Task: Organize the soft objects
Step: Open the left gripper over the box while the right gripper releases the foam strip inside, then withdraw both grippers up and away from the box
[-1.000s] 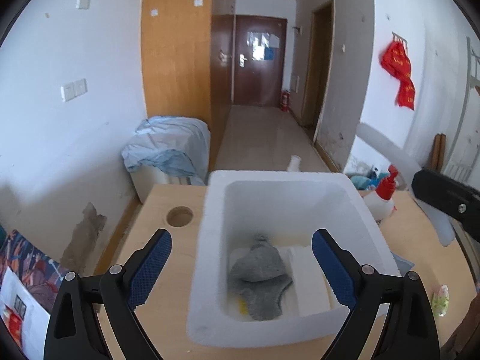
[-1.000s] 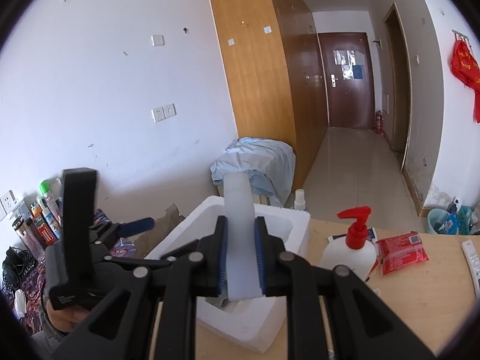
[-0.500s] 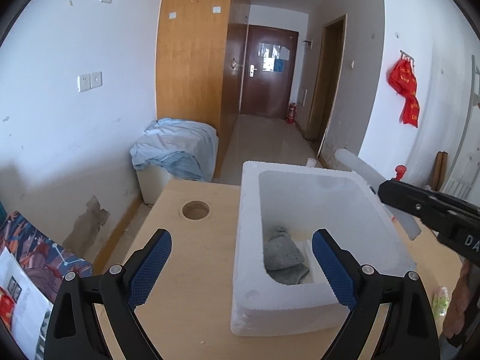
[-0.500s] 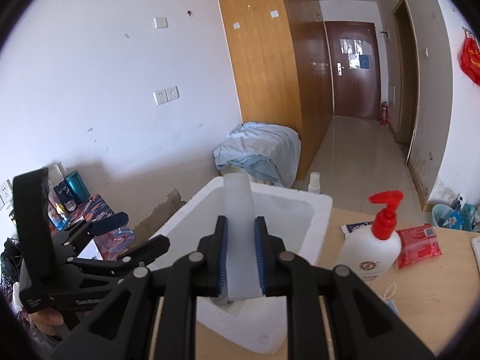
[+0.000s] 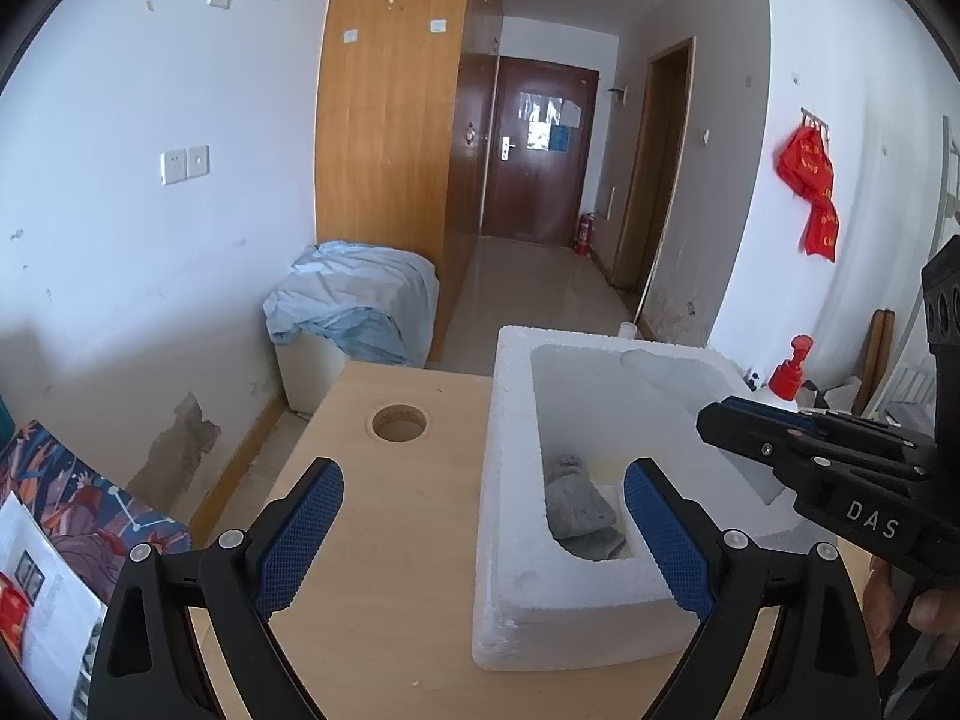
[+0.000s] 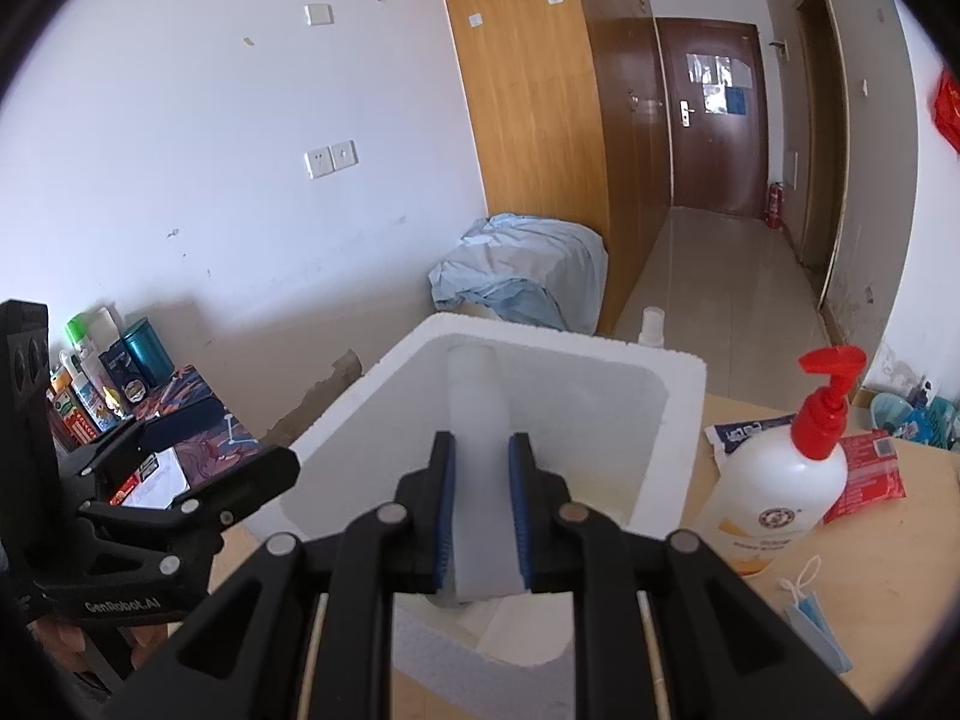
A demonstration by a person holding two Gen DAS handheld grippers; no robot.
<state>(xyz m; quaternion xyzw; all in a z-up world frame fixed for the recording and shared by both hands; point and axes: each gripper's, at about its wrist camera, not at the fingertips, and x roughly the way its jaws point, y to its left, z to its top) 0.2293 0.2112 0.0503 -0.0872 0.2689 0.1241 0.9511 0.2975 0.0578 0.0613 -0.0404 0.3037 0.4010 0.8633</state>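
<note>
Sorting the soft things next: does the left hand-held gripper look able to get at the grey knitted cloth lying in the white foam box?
Probably yes: the left hand-held gripper is open and empty, the white foam box has no lid, and the grey knitted cloth lies uncovered.

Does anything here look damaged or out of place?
Yes: the white foam box has a notch missing from its right rim, and the wall low on the left has a patch of peeled paint.

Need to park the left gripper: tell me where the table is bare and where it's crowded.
Bare wood lies left of the foam box, around the round hole. Right of the box is crowded: pump bottle, red packet, face mask.
</note>
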